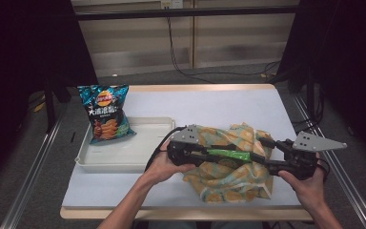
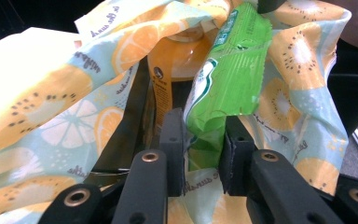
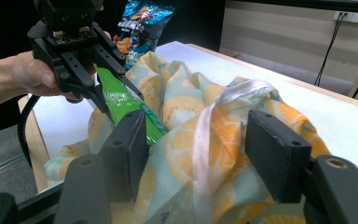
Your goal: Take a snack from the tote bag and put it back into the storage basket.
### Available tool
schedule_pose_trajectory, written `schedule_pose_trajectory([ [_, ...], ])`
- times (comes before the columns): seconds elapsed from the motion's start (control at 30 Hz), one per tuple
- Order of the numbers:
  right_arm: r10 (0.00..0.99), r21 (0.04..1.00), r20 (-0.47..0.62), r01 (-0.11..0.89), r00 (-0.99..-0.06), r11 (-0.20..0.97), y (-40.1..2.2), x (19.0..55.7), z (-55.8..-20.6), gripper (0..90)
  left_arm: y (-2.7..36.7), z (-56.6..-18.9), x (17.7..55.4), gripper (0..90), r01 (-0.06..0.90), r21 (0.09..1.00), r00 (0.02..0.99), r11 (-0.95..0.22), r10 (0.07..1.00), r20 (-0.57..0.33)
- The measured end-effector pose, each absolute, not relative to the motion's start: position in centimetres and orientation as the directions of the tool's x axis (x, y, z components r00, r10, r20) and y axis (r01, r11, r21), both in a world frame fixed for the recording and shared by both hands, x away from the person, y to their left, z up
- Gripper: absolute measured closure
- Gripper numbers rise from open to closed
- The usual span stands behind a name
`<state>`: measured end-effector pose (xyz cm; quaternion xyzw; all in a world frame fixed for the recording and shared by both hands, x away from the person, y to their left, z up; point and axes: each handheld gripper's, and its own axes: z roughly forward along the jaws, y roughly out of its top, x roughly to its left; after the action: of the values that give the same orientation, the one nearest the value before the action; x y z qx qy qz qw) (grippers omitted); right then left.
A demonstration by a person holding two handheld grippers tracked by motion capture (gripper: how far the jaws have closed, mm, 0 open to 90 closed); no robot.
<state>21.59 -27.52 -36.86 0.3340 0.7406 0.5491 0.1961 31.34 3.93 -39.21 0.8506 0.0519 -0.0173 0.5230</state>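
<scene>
The left gripper (image 1: 208, 153) holds a green packet (image 1: 228, 155) over the fruit-print bag (image 1: 228, 179).

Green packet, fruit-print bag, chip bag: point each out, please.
green packet (image 2: 233, 70), left gripper view, its crinkled middle.
fruit-print bag (image 3: 186, 100), right gripper view, a fold of its cloth.
chip bag (image 1: 105, 114), high view, its printed front.

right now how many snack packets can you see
2. A blue chip bag stands at the far left end of the tray. A green packet is clamped in the left gripper over the fruit-print bag, which may hide more.
</scene>
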Motion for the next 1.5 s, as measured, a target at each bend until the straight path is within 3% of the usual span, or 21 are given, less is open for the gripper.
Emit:
schedule_pose_trajectory([
  [0.3,0.703,0.946,0.083,0.277,-0.707,0.167,-27.9,21.1,-36.3,43.3,4.9,-38.6,32.1,74.6,0.146,0.905,0.988,-0.401,0.102,-0.114],
  [0.87,0.641,0.923,0.090,0.306,-0.762,0.234,-27.8,21.1,-37.6,89.9,5.2,-36.8,31.9,74.3,0.164,0.921,0.982,-0.354,0.143,-0.120],
  [1.17,0.633,0.916,0.080,0.307,-0.770,0.257,-28.0,21.0,-38.0,90.0,5.5,-35.2,31.9,74.5,0.157,0.938,0.983,-0.310,0.140,-0.119],
  [1.43,0.621,0.914,0.088,0.311,-0.779,0.261,-27.9,21.0,-38.2,90.0,7.4,-34.6,32.2,74.5,0.171,0.944,0.974,-0.281,0.191,-0.120],
  [1.5,0.621,0.918,0.098,0.311,-0.778,0.246,-28.0,21.0,-38.2,85.7,8.0,-34.5,32.3,74.5,0.179,0.947,0.971,-0.269,0.202,-0.126],
])
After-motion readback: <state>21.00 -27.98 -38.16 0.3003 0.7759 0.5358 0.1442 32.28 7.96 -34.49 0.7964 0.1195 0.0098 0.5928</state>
